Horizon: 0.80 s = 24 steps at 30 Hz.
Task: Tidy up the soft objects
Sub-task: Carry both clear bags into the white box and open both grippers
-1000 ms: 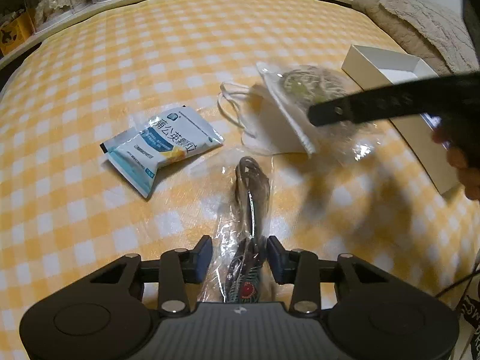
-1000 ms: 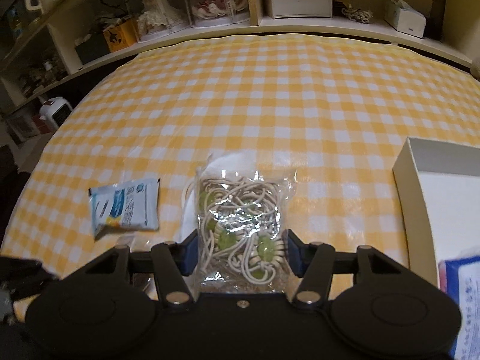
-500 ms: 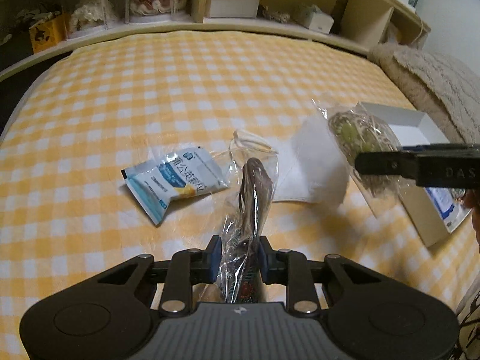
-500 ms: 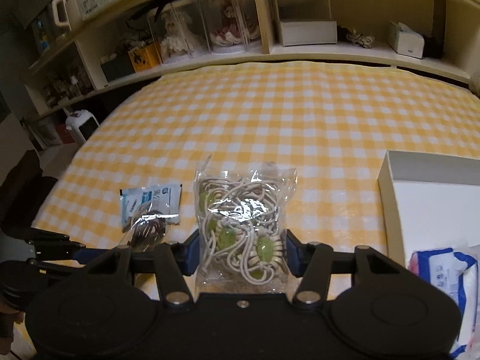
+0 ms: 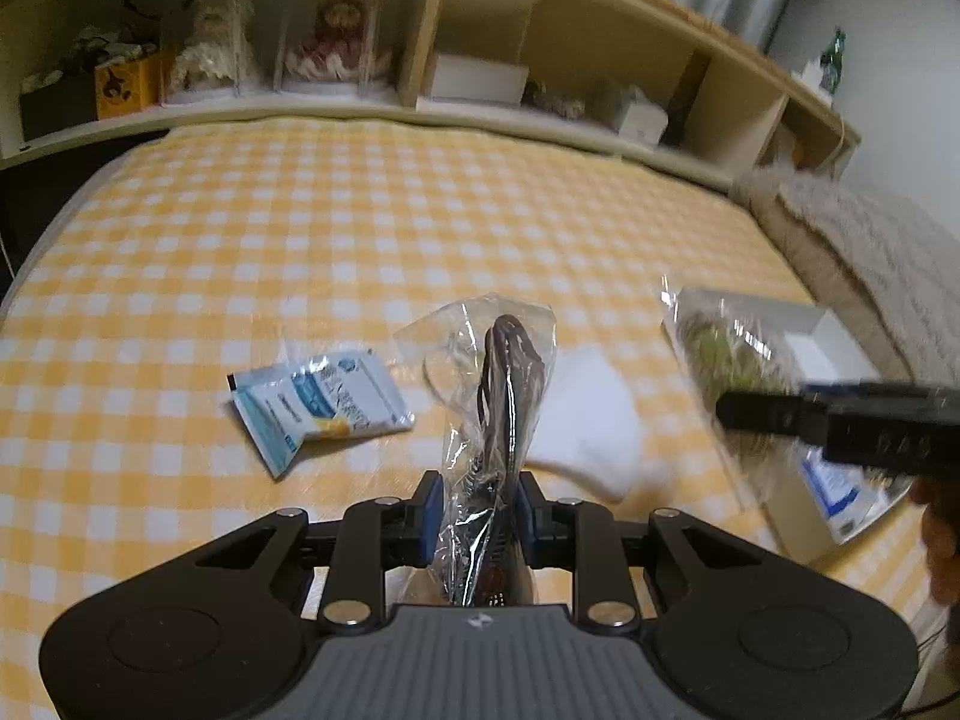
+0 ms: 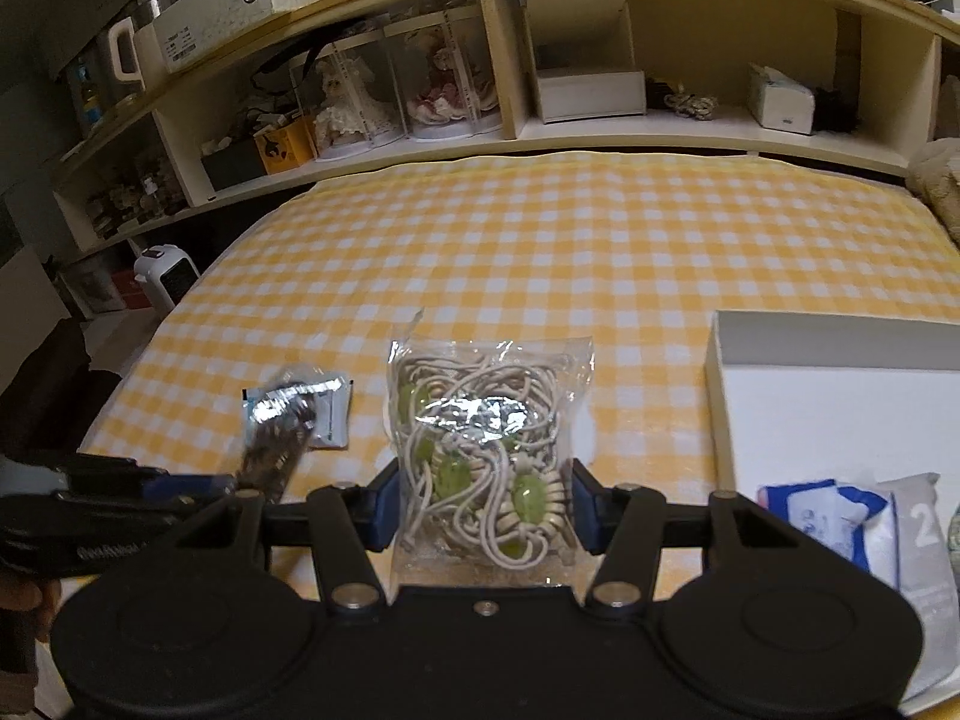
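Item one, nearest: our left gripper [image 5: 477,501] was pinched on a narrow clear bag of dark cord [image 5: 501,396], the bag standing up between the blue pads and clear of the checked bedcover [image 5: 372,228]. Item two: our right gripper [image 6: 483,507] was clamped across a wider clear packet of pale cord with green beads [image 6: 480,438], gripped at its lower part, the top free and upright. Item three, to the right of the right gripper and just beyond it: a white box [image 6: 840,396], open, with blue-and-white packs already lying in its near end. Item four, ahead and left of the left gripper, on the cover: a blue-and-white sachet [image 5: 318,405]; ahead and right of it, a white folded cloth item [image 5: 591,426]. We judged the step to be carrying both bags to the box. To do it well, we thought each pinch should hold firm on slippery film, the bags be kept clear of the box wall, and the right packet go in first, onto the bare floor beyond the packs.
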Tool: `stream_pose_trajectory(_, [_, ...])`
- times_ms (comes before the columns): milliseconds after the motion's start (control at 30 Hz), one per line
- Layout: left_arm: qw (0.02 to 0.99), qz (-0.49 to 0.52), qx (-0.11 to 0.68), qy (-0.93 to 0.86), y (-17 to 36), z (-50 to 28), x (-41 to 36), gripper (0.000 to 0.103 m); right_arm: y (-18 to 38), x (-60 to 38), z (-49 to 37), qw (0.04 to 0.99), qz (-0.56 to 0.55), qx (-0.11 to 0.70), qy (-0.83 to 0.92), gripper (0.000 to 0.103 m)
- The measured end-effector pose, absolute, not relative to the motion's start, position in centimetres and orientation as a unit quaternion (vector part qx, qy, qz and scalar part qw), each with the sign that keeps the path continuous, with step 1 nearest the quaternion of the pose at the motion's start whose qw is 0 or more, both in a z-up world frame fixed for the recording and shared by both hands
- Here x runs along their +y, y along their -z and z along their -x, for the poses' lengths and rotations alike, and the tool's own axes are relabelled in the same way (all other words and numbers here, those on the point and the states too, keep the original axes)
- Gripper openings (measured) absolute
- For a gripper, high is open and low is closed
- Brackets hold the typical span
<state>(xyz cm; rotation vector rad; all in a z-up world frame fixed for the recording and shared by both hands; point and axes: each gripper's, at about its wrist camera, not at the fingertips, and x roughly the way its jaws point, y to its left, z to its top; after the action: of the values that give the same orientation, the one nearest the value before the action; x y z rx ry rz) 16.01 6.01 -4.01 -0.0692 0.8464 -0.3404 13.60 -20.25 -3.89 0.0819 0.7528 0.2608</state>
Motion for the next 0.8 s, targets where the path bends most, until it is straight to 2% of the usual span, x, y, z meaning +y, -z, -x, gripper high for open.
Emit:
stream_pose_trajectory(367, [0.923,0.063,0.342,0.164,-0.3,-13.9,4.3,0.027,1.3,-23.0,-11.6,0.932,-0.057,0.336,-0.124,0.055])
stream_pose_trajectory(800, [0.922,0.08,0.308,0.22,-3.1,-14.9,-3.2,0.027,-2.6,-31.5,-10.0,0.947,-0.069,0.298,-0.092,0.055])
